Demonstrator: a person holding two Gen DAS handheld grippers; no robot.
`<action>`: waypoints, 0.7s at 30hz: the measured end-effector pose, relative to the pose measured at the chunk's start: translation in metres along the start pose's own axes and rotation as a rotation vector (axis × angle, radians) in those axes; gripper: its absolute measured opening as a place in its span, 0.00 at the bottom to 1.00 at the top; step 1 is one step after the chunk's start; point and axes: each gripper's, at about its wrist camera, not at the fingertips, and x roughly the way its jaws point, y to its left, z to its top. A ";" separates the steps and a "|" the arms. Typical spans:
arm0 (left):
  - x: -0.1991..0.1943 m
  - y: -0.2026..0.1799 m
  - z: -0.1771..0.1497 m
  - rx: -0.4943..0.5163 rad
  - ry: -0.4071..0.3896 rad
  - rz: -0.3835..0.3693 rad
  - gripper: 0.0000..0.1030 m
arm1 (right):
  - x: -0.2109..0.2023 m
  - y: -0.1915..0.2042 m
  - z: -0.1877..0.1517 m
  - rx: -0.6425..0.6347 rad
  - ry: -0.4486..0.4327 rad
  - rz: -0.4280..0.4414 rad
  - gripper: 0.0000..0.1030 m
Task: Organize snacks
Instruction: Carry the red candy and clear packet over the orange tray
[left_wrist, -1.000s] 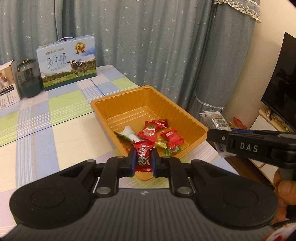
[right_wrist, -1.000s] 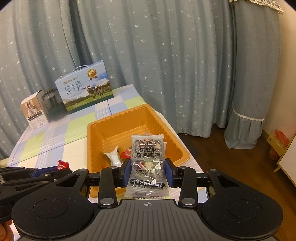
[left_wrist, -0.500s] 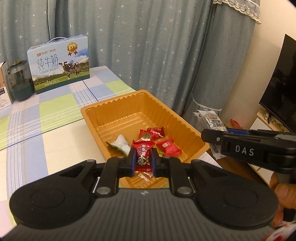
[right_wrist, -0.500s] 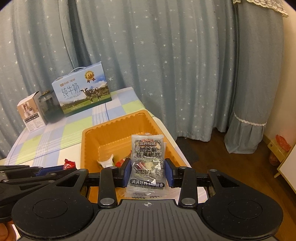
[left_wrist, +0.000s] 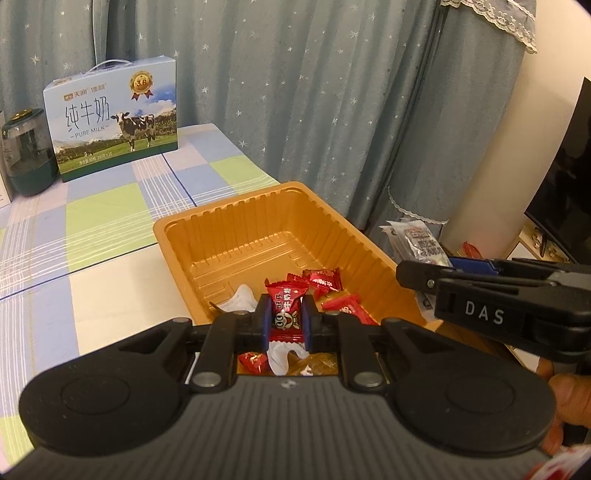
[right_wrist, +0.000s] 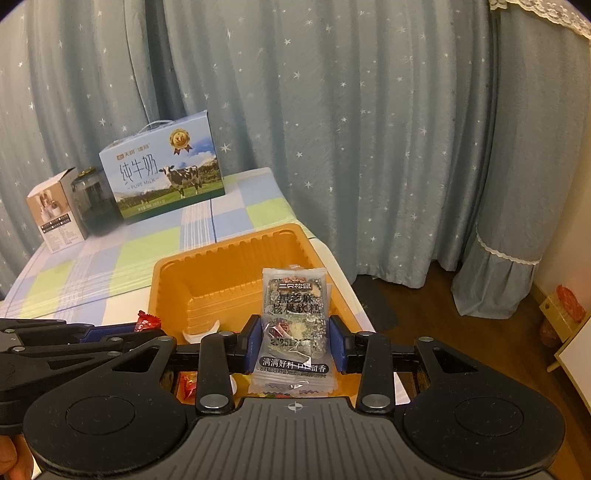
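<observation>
My left gripper (left_wrist: 284, 319) is shut on a red wrapped candy (left_wrist: 287, 314) and hangs over the near end of the orange tray (left_wrist: 236, 236). Several red candies (left_wrist: 325, 282) and a white wrapper (left_wrist: 240, 299) lie in the tray's near part. My right gripper (right_wrist: 294, 343) is shut on a grey snack packet (right_wrist: 294, 321), held upright above the tray's (right_wrist: 221, 273) near right side. In the left wrist view the right gripper (left_wrist: 424, 275) comes in from the right with the packet (left_wrist: 417, 240) beyond the tray's right rim. In the right wrist view the left gripper (right_wrist: 147, 334) shows at the left with the red candy (right_wrist: 147, 320).
On the checked tablecloth (left_wrist: 92, 221) at the back stand a milk carton box (left_wrist: 114, 118), a dark green jar (left_wrist: 27, 151) and a small box (right_wrist: 55, 210). Blue star curtains (right_wrist: 332, 110) hang behind. The table's right edge drops to a wooden floor (right_wrist: 443, 332). A dark screen (left_wrist: 565, 177) stands at the far right.
Both grippers have moved forward over the tray with their snacks still held; the tray now reaches under them and looks closer. The jaws have not changed.
</observation>
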 end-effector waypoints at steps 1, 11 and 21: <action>0.003 0.001 0.001 -0.001 0.002 -0.001 0.14 | 0.003 0.000 0.001 -0.004 0.002 -0.001 0.37; 0.029 0.012 0.011 -0.007 0.019 -0.002 0.14 | 0.028 0.003 0.011 -0.031 0.017 0.001 0.37; 0.053 0.026 0.022 -0.018 0.036 -0.005 0.14 | 0.050 0.004 0.016 -0.033 0.038 -0.001 0.37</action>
